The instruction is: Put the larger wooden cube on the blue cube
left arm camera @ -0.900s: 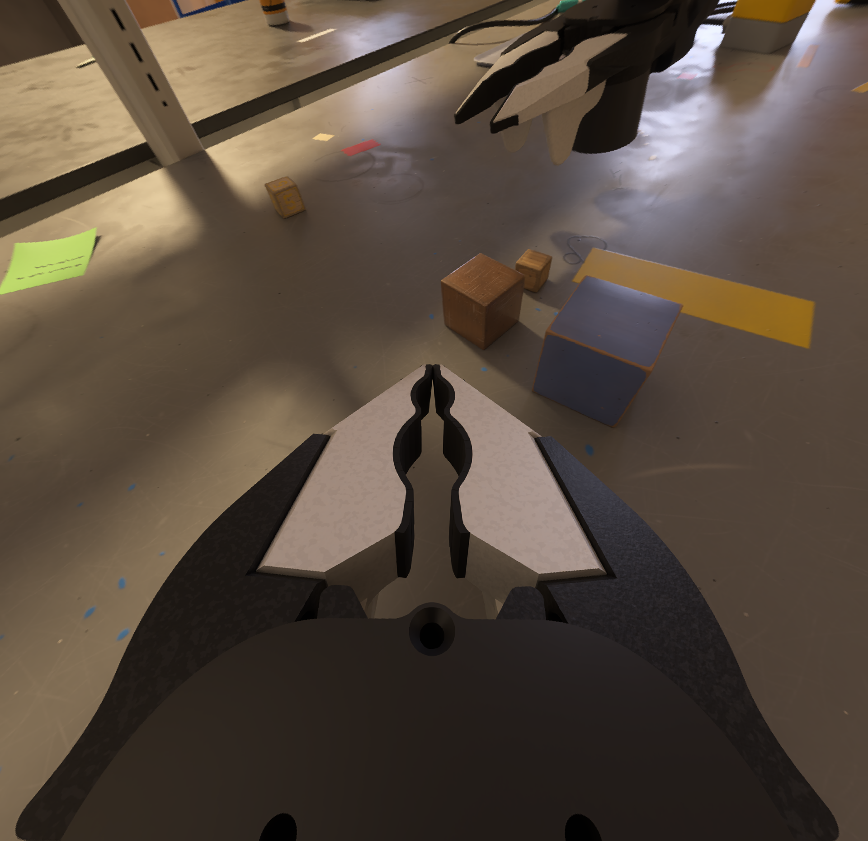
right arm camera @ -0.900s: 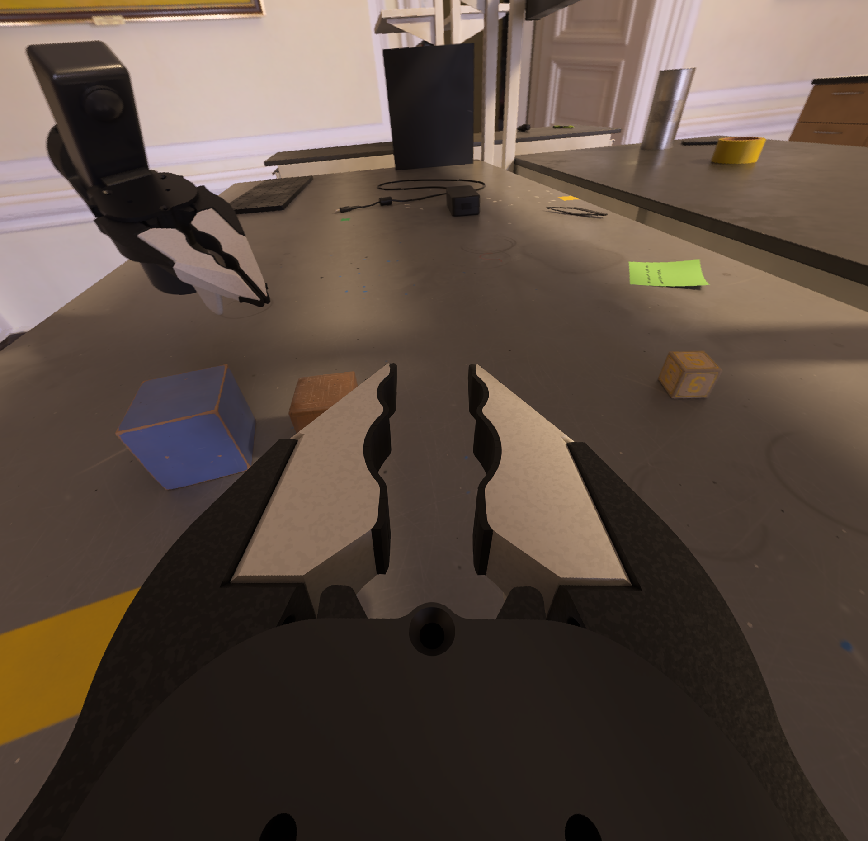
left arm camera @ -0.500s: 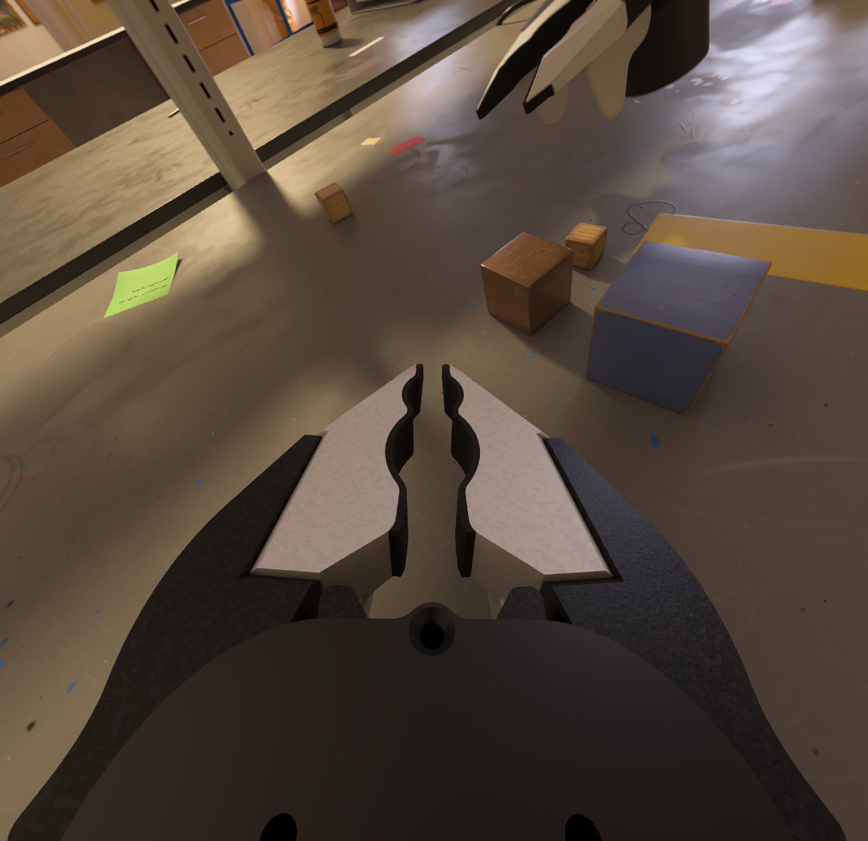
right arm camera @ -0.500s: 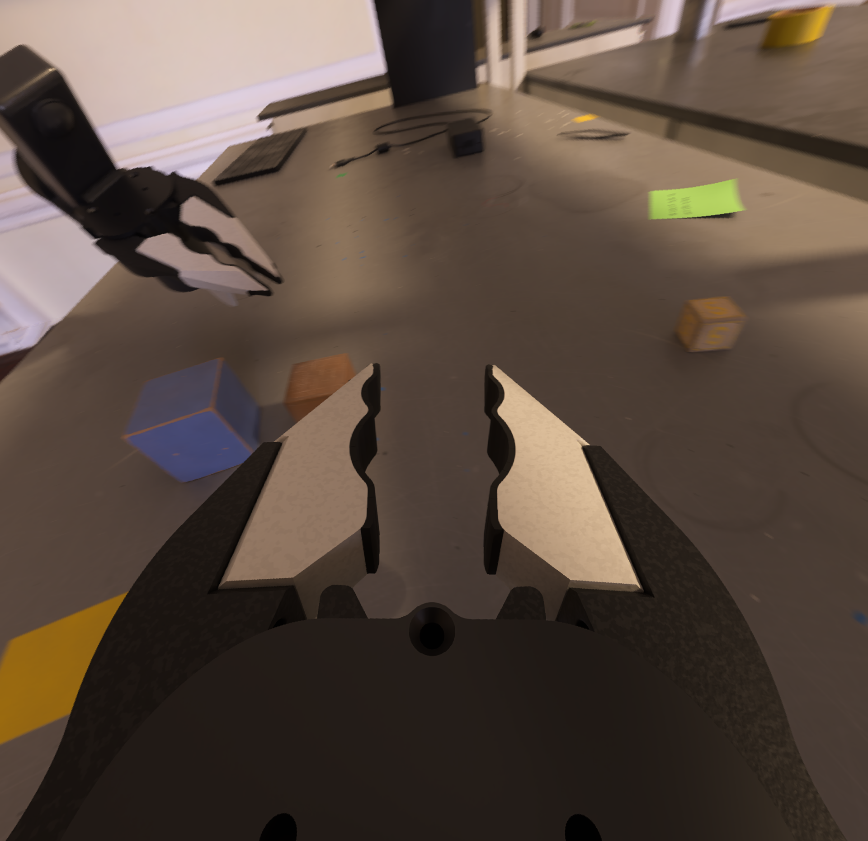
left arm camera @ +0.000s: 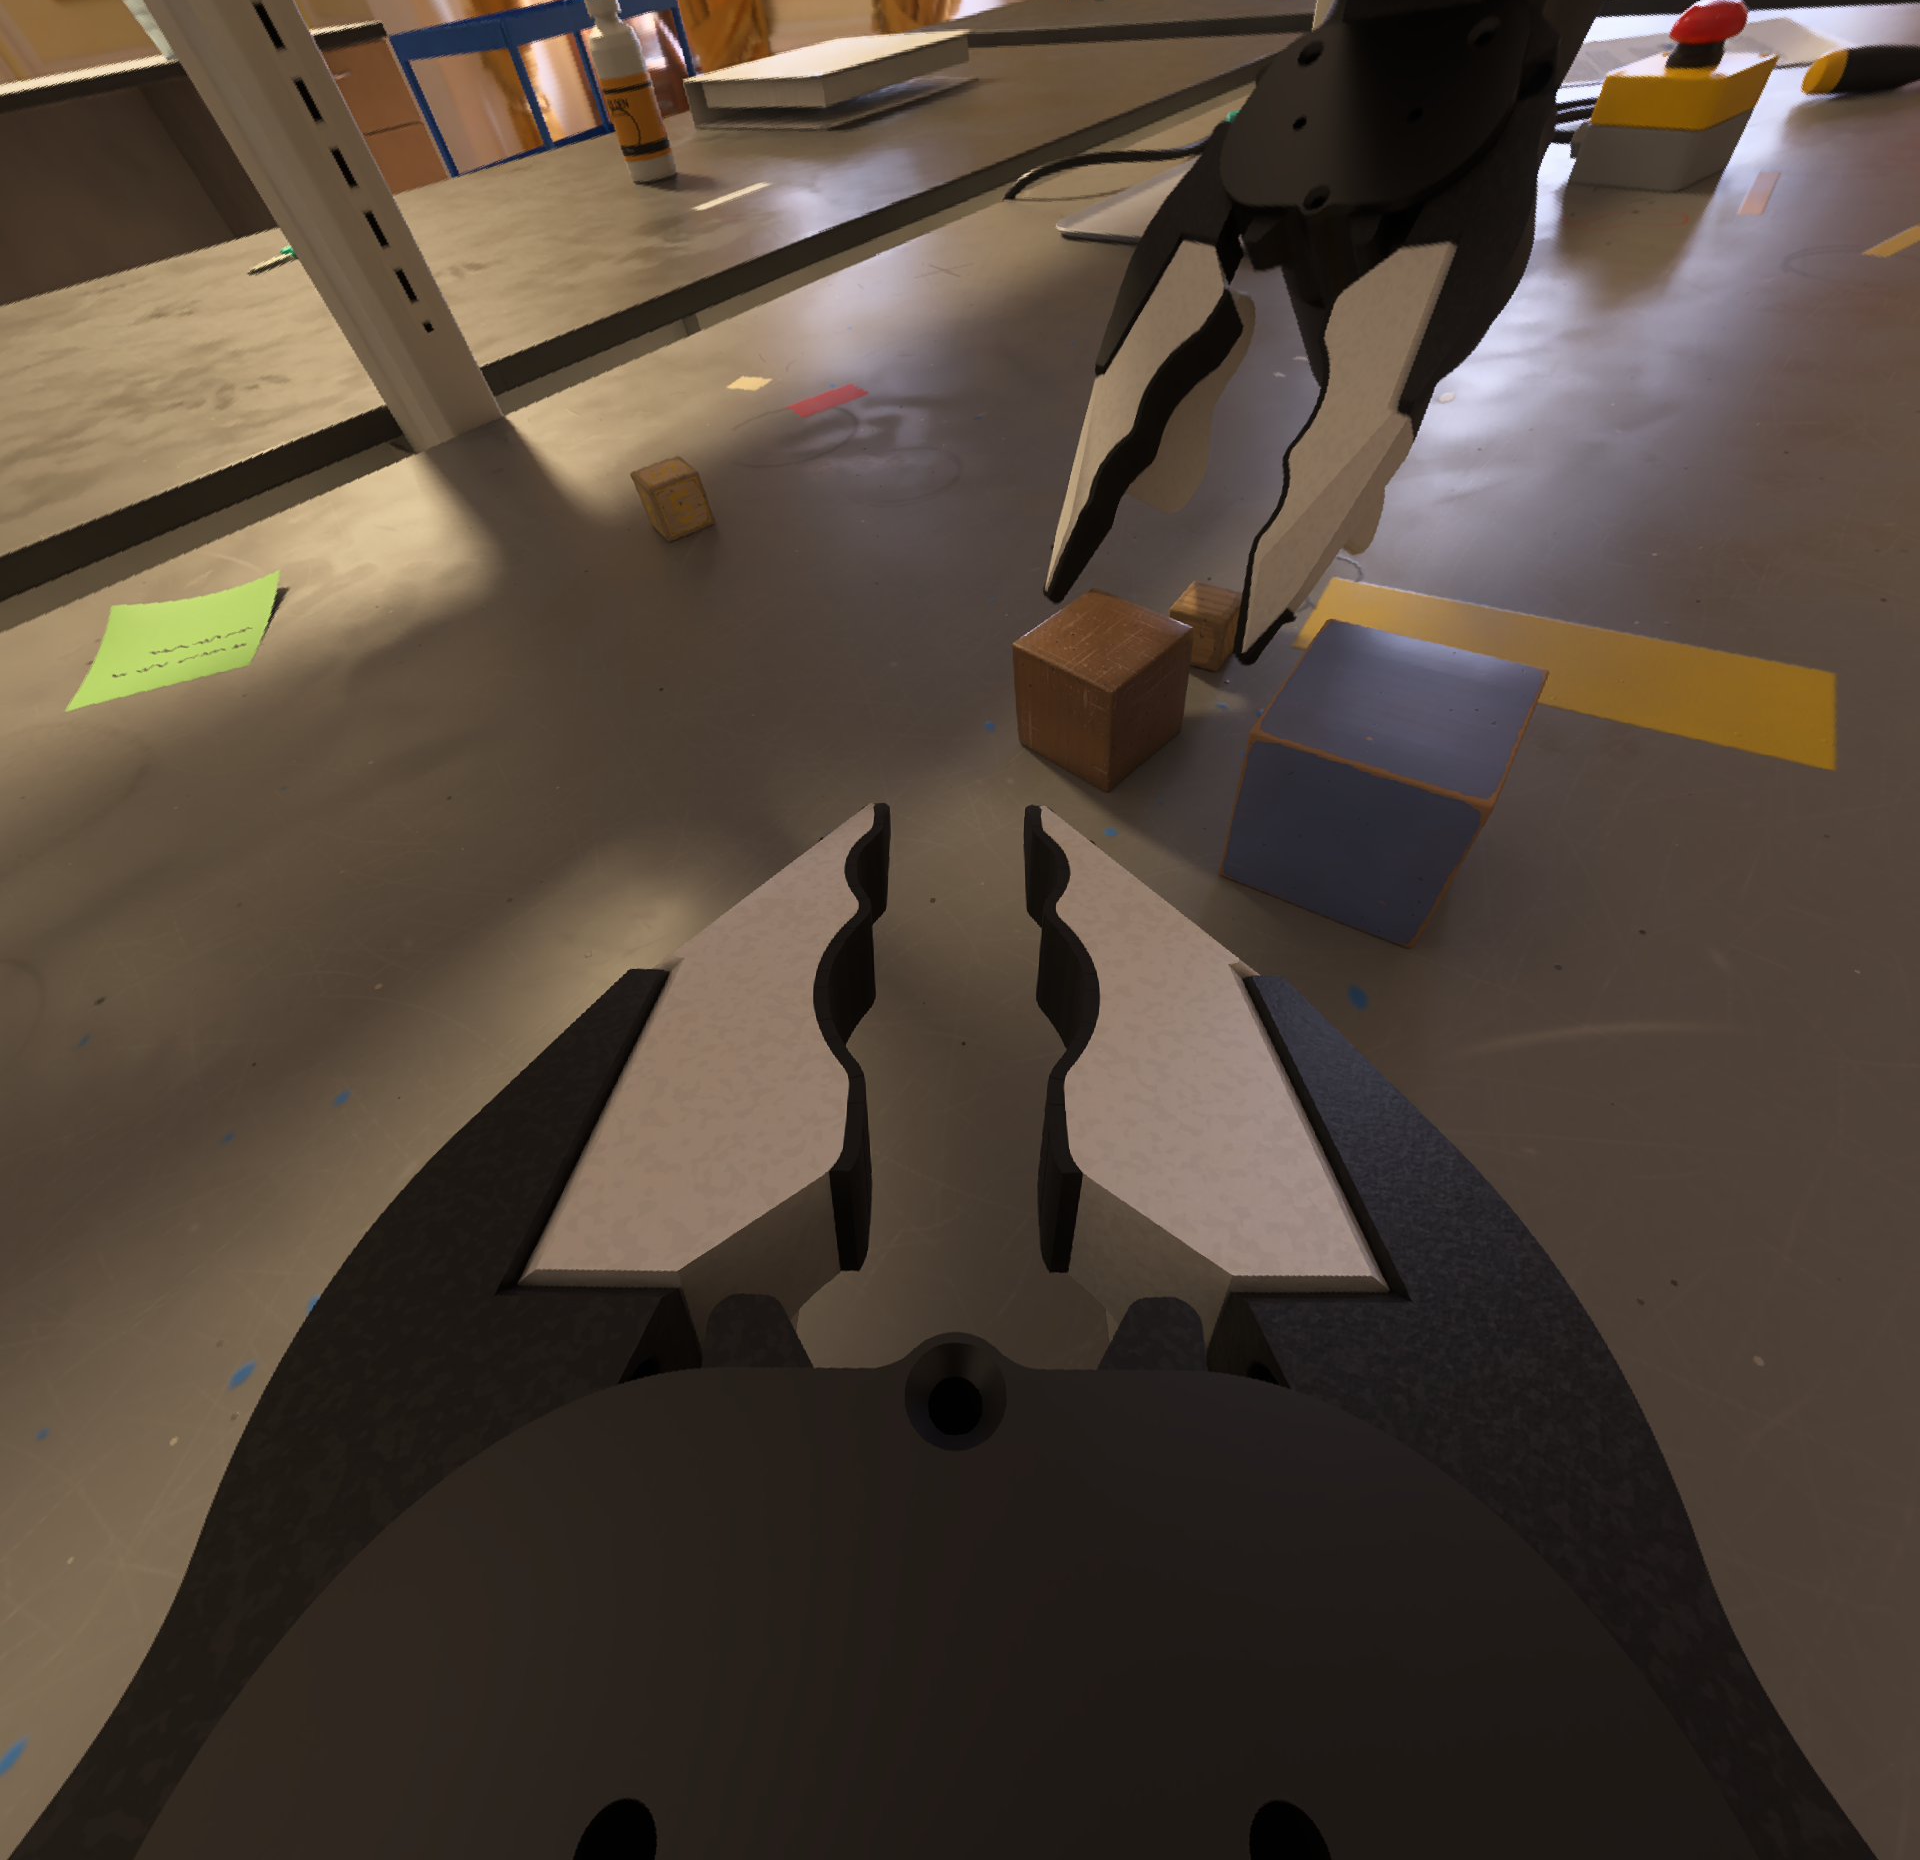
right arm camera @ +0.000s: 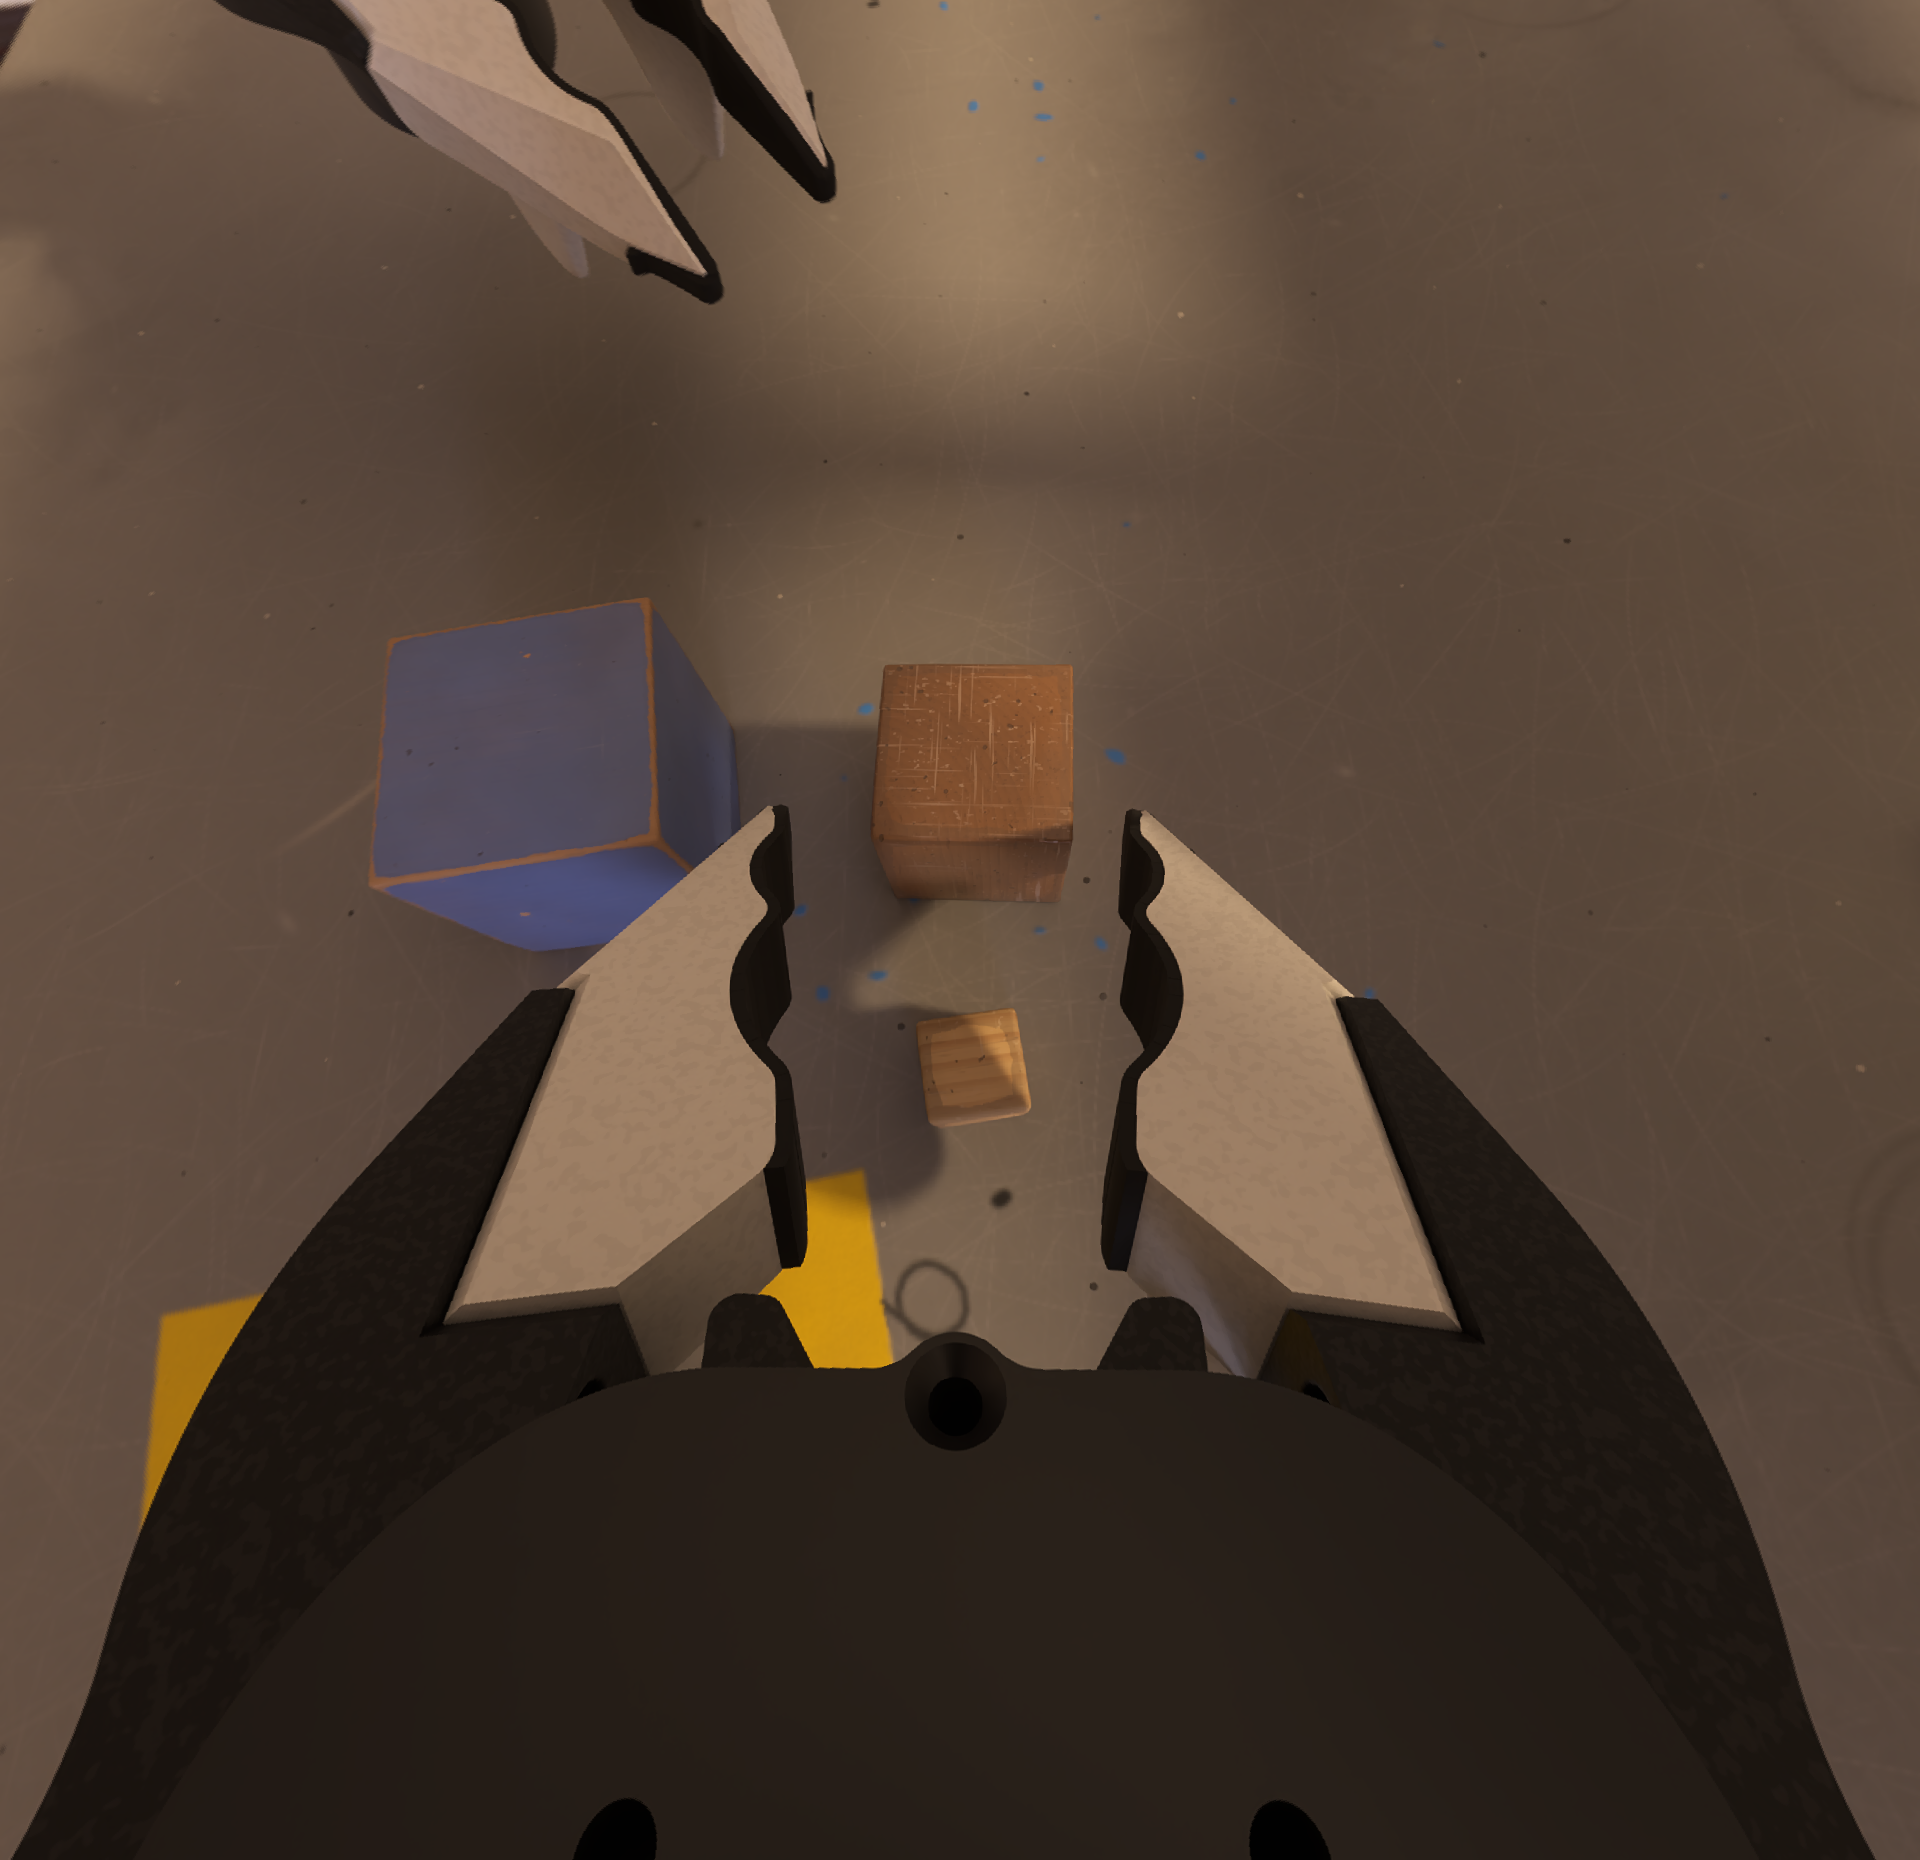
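The larger wooden cube [left arm camera: 1101, 683] [right arm camera: 974, 776] stands on the grey table beside the blue cube [left arm camera: 1377, 771] [right arm camera: 540, 766], with a gap between them. My right gripper [right arm camera: 954, 823] is open and empty, pointing down above the larger wooden cube; it also shows in the left wrist view [left arm camera: 1148, 626], hovering just over that cube. My left gripper [left arm camera: 956, 818] is open and empty, a short way in front of the cubes; it shows at the top left of the right wrist view [right arm camera: 769, 241].
A smaller wooden cube [left arm camera: 1205, 621] [right arm camera: 974, 1067] lies just behind the larger one. Another small cube [left arm camera: 673, 498] sits farther left. Yellow tape [left arm camera: 1621, 667], a green note [left arm camera: 177, 641], a white post [left arm camera: 312, 189], a glue bottle [left arm camera: 629, 85] and a yellow-grey button box [left arm camera: 1673, 106] are around.
My right gripper has tilted downward, moved over the larger wooden cube and opened wider. My left gripper has opened from nearly shut.
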Action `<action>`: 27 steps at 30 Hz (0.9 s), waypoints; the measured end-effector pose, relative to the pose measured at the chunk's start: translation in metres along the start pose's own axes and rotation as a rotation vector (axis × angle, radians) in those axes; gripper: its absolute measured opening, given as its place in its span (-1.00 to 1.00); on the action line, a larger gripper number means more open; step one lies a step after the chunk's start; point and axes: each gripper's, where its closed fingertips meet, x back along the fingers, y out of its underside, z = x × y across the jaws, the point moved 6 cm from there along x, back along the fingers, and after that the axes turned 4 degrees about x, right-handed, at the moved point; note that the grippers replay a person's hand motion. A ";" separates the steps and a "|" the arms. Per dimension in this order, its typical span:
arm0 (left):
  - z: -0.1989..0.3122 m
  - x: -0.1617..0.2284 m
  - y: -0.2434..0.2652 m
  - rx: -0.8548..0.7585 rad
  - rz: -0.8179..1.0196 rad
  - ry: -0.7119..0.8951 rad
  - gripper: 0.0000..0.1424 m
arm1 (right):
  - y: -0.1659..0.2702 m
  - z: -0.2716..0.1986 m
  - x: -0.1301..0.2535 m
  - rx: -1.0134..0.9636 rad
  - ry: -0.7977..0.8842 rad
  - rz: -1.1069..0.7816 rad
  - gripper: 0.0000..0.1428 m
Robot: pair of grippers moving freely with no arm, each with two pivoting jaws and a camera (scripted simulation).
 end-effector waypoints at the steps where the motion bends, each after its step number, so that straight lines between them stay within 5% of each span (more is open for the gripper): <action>1: 0.000 0.000 0.000 0.002 0.004 0.000 -0.64 | 0.000 0.000 -0.002 -0.008 0.006 -0.003 -0.11; 8: 0.000 0.001 0.000 0.001 0.008 -0.006 -0.65 | 0.005 -0.001 -0.015 0.036 0.067 -0.078 -0.40; 19: -0.004 0.005 -0.002 0.039 0.051 0.000 -0.66 | -0.035 -0.028 0.033 0.059 -0.027 0.200 -0.40; 27: -0.005 0.007 -0.003 0.043 0.064 0.004 -0.67 | -0.041 -0.074 0.019 0.151 -0.040 0.155 -0.40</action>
